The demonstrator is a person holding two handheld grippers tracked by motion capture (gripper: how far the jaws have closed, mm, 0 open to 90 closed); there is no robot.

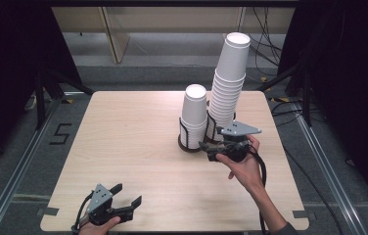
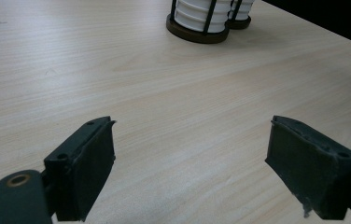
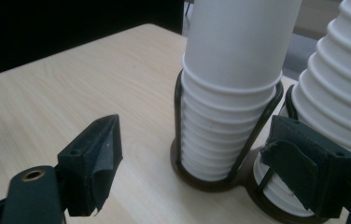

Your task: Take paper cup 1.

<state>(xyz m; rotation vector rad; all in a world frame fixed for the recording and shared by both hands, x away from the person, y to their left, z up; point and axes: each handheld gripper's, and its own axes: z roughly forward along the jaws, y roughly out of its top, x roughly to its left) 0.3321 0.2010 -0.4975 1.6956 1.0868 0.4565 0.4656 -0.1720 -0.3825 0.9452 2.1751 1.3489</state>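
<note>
Two stacks of white paper cups stand upside down in black wire holders on the far right part of a light wooden table (image 1: 123, 147). The short stack (image 1: 194, 115) (image 3: 229, 70) is on the left, and the tall leaning stack (image 1: 228, 81) (image 3: 341, 84) is close on its right. My right gripper (image 1: 206, 149) (image 3: 194, 121), held in a hand, hovers just in front of the holders' bases, open, with its jaws facing the short stack and not touching it. My left gripper (image 1: 128, 194) (image 2: 192, 123) is near the table's front left edge, open, with bare wood between its jaws.
The short stack's holder has a round dark base (image 3: 197, 179) (image 2: 194, 33) and thin upright wires. A second holder base (image 2: 241, 21) touches it on the right. Black curtains, cables and metal floor rails surround the table.
</note>
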